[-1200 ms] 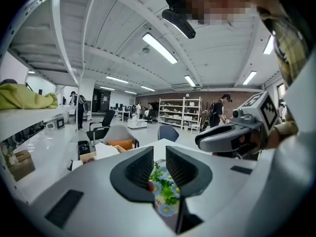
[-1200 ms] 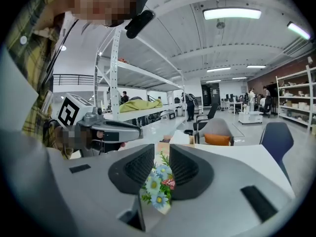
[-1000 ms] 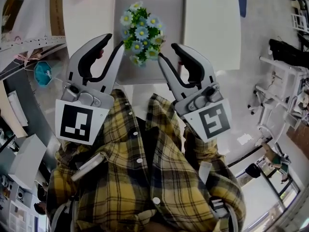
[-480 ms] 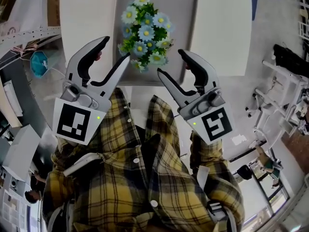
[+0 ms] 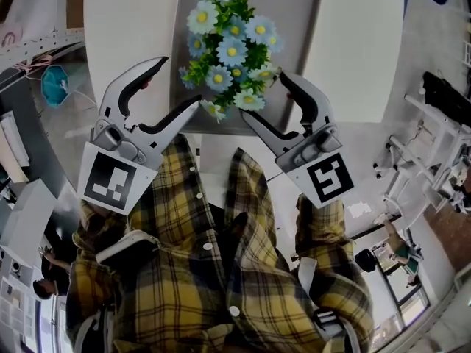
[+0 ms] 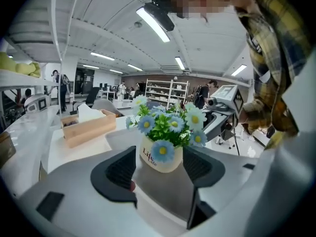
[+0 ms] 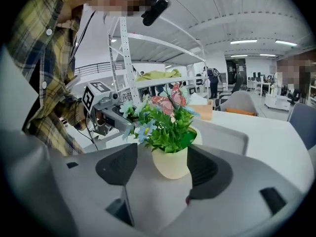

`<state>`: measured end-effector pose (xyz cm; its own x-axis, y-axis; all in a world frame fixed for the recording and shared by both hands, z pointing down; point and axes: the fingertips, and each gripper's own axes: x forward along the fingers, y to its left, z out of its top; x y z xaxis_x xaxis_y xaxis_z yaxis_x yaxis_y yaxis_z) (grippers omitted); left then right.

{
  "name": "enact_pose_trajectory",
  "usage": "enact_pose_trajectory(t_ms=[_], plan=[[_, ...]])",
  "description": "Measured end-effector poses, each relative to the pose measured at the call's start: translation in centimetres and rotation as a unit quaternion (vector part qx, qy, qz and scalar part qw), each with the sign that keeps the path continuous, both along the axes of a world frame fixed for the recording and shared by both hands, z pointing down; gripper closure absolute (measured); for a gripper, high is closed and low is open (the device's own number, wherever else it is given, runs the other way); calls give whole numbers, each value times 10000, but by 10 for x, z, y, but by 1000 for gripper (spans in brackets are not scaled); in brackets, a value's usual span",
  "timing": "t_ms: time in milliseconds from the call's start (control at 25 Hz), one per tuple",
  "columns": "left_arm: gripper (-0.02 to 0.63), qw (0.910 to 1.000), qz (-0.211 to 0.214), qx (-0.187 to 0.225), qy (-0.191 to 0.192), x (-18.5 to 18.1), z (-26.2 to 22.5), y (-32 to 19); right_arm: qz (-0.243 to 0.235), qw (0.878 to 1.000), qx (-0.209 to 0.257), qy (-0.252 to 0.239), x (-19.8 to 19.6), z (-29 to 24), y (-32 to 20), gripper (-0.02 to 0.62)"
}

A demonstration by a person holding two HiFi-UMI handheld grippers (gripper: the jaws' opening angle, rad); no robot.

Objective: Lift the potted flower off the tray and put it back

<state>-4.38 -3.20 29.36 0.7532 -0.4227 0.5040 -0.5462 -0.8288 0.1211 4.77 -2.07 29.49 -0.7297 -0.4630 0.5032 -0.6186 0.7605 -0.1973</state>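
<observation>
Head view, nearest first: a yellow plaid shirt [image 5: 213, 271] fills the bottom, and both grippers reach out from it over the near edge of the grey tray [image 5: 302, 20]. The left gripper [image 5: 176, 83] and the right gripper [image 5: 263, 98] flank the potted flower [image 5: 232, 46] from either side. The jaws of both are opening.

In each gripper view, the cream pot [image 6: 160, 157] sits between the dark pads [image 6: 121, 169] with a gap on both sides, so neither gripper presses on it. The pot stands upright on the tray, which lies on the white table [image 5: 132, 28]. Farther back on the table, the left gripper view shows a wooden box [image 6: 89, 127].
</observation>
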Motion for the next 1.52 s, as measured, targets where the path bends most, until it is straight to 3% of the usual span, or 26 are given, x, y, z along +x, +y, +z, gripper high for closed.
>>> enact_pose_trajectory(t_ms=[320,720,1120,1520], plan=[[293,9980,583,145,-178,13,30,-4,-494,9987,9,81,-3,25,-6,254],[268,9933,1089,256,-281,37,47,-15,-712,9973,82,134,1,38,-27,224],[268,9915,1200,255,-441,49,54,-18,-992,9949,166,-29,-3,44,-33,224],[270,9941,972,291,-383,52,56,-17,-961,9949,300,-21,-3,46,-32,225]])
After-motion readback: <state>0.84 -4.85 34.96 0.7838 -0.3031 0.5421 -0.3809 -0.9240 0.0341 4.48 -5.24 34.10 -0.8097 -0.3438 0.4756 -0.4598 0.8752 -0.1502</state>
